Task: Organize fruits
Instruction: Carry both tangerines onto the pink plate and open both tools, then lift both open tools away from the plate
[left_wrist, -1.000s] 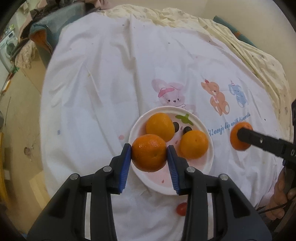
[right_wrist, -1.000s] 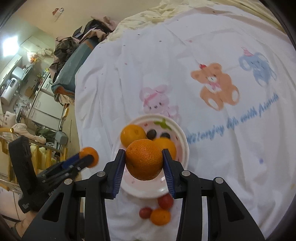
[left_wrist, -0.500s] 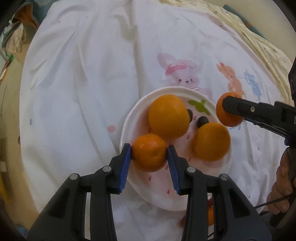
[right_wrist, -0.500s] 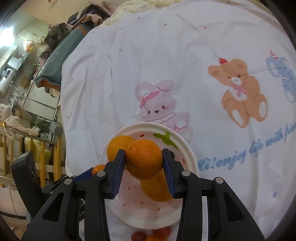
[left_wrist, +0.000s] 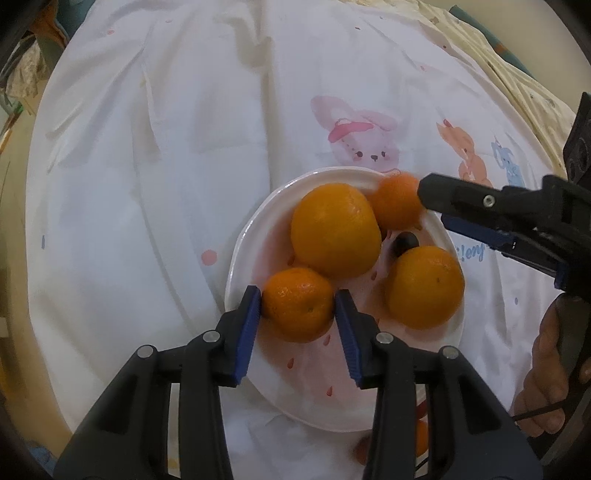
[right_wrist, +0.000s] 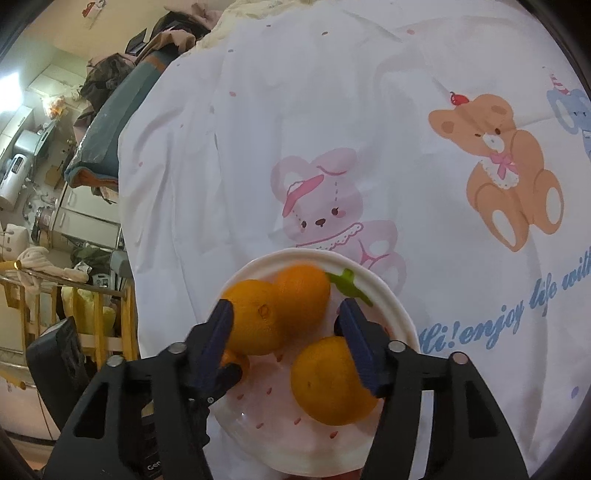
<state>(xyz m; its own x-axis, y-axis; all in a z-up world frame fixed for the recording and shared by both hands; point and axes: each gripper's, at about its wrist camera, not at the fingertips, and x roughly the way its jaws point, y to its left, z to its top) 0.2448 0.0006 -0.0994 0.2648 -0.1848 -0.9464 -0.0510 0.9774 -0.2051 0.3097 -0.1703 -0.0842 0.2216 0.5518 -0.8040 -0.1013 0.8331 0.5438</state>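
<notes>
1. Left wrist view: a round white plate (left_wrist: 240, 266), glossy with a faint pink wash and small red dashes printed on it, sits on a soft, creased white sheet (left_wrist: 147, 166) printed with a pink rabbit, an orange bear and a blue figure.
2. Four orange fruits lie in the plate. The large orange (left_wrist: 334, 230) is smooth and rounded, near the middle. A second orange (left_wrist: 424, 288) sits to its right, well inside the rim.
3. The left gripper (left_wrist: 298, 312), black plastic with blue ribbed pads, has its jaws clamped on a dimpled mandarin (left_wrist: 298, 308) that rests on the plate floor, touching the large orange.
4. The right gripper (left_wrist: 430, 206) reaches in from the right; a small blurred mandarin (left_wrist: 395, 201) sits at its tip by the far rim. From here I cannot tell whether its jaws grip. A bare hand (left_wrist: 546, 373) holds its handle.
5. Right wrist view: the right gripper (right_wrist: 284, 319) stands with jaws spread wide, touching no fruit. The small blurred mandarin (right_wrist: 303, 295) lies loose between and beyond the pads, against the large orange (right_wrist: 251, 317).
6. The second orange (right_wrist: 332, 380) sits under the right pad. A green leaf-shaped mark (right_wrist: 349, 282) shows near the plate (right_wrist: 391, 299) rim.
7. Beyond the sheet (right_wrist: 295, 129), cluttered furniture is visible at left.
</notes>
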